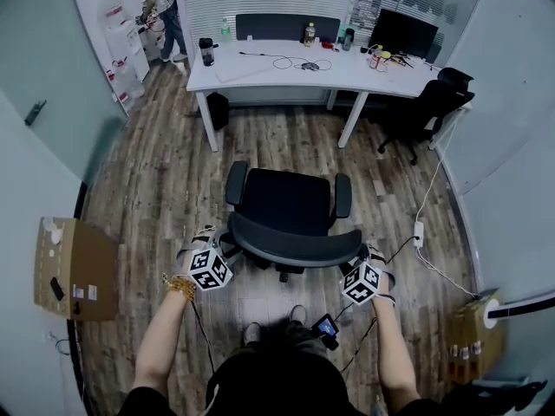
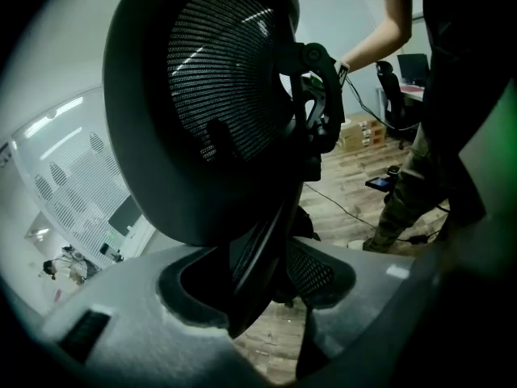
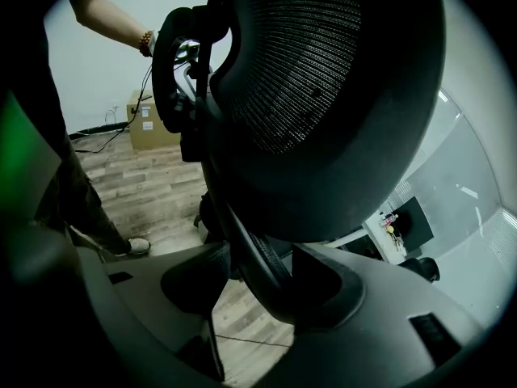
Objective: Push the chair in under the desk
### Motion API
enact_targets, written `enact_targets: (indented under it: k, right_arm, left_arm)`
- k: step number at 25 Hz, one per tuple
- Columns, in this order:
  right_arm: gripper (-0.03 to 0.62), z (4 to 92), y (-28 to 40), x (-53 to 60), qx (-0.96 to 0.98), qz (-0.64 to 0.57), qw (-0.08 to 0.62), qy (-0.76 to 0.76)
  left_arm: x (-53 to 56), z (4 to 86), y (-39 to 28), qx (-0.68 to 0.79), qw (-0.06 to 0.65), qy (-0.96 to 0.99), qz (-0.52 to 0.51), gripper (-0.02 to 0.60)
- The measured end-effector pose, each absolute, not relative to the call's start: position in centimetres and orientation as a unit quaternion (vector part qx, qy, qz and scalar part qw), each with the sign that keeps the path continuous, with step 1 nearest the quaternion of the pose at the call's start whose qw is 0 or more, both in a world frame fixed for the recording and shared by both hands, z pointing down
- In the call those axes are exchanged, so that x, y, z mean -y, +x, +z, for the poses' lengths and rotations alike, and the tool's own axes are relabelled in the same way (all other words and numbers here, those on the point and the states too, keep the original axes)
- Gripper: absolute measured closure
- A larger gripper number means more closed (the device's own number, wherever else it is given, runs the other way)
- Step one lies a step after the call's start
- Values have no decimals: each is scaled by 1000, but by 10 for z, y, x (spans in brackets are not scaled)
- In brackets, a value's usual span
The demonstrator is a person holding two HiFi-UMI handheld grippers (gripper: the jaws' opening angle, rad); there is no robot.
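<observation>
— Black mesh and black frame sit between your two tongs: that's the chair (image 1: 286, 202), with its backrest (image 1: 295, 248) turned toward you and its seat pointing away from the tongs.

— What have your left tongs (image 1: 222, 243) got hold of?

— They stand partly open, clamped on the backrest's rim at its left end, and the rim runs straight through between the jaws. Your right tongs (image 1: 364, 256) do the same at the right end, with the rim gripped between the jaws.

— So you hold both ends of the backrest. Where is the table (image 1: 260, 72)?

— It's white and well ahead of both tongs, past the chair, with a stretch of wood floor (image 1: 156, 172) in between. Your chair is not under it yet. It stands apart, roughly facing the gap between the table's legs.

— Anything else around your tongs?

— A cardboard box (image 1: 74, 267) lies off to the outside of your left tongs, beside the wall. A second black chair (image 1: 429, 107) stands far ahead of your right tongs at the table's right end, and a dark monitor (image 1: 403, 31) sits on the table near it.
</observation>
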State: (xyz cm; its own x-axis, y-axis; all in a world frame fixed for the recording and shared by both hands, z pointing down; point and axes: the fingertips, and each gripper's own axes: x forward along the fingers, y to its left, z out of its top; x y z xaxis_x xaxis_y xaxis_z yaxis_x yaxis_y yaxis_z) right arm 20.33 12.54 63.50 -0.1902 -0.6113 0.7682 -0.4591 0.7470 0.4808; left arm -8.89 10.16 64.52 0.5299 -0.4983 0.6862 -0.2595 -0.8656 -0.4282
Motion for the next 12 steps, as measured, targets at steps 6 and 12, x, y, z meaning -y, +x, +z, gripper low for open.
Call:
enact_targets:
  k: [6,12]
  right_arm:
    - [358,635,215,-98,771,-76,534,340]
    - [356,636,226,-75,776,-84,531,329]
  left_arm:
    - [-80,645,-77,-234,129,-860,-434,362]
    - [-65,647,-67,-246,115,-856,-440,362]
